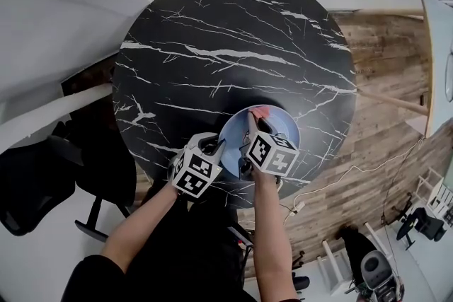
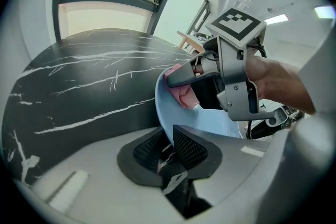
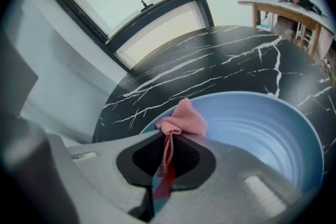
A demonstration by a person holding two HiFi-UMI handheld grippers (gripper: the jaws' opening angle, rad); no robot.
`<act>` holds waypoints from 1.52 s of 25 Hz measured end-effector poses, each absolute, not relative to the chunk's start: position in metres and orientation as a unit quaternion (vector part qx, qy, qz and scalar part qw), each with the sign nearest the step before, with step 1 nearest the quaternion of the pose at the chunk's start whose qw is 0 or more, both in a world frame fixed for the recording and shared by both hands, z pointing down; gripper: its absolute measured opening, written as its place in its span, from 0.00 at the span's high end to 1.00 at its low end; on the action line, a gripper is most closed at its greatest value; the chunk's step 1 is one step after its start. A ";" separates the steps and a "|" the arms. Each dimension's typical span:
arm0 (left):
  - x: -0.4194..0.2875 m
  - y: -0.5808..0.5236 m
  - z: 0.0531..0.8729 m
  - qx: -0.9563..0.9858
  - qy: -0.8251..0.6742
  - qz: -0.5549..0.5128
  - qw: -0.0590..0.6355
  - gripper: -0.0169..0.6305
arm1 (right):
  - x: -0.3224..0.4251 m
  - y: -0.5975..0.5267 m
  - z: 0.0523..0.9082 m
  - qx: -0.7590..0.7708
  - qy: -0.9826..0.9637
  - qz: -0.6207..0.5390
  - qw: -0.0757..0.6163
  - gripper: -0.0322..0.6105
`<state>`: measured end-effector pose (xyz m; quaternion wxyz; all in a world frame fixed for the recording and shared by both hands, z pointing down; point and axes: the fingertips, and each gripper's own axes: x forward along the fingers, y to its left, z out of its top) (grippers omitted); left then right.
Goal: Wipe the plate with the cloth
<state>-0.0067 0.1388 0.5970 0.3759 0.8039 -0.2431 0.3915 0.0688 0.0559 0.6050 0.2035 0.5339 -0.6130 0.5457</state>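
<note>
A light blue plate (image 1: pixel 283 132) sits at the near edge of the round black marble table (image 1: pixel 212 46). My left gripper (image 2: pixel 169 143) is shut on the plate's rim (image 2: pixel 164 113), and the plate stands tilted in the left gripper view. My right gripper (image 3: pixel 167 157) is shut on a pink cloth (image 3: pixel 184 119), whose bunched end lies on the plate (image 3: pixel 262 134) near its rim. In the head view the cloth (image 1: pixel 260 112) shows at the plate's far edge, just past the right gripper (image 1: pixel 253 125). The left gripper (image 1: pixel 219 150) is at the plate's left side.
The table's dark top (image 3: pixel 220 55) stretches away beyond the plate. A black office chair (image 1: pixel 42 180) stands at the left of the table. Wooden flooring (image 1: pixel 382 81) lies to the right, with a white cable (image 1: pixel 354 173) across it.
</note>
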 end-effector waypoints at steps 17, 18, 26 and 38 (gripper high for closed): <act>-0.009 0.133 0.597 0.796 -0.252 0.395 0.383 0.89 | 0.024 0.083 0.606 0.400 -0.717 0.471 0.322 0.93; -0.010 0.132 0.597 0.794 -0.254 0.395 0.386 0.89 | 0.022 0.085 0.606 0.395 -0.721 0.468 0.326 0.93; -0.014 0.125 0.598 0.777 -0.279 0.381 0.417 0.93 | 0.011 0.102 0.607 0.370 -0.737 0.447 0.347 0.93; -0.017 0.130 0.601 0.747 -0.304 0.356 0.473 0.96 | -0.006 0.127 0.609 0.356 -0.743 0.434 0.364 0.93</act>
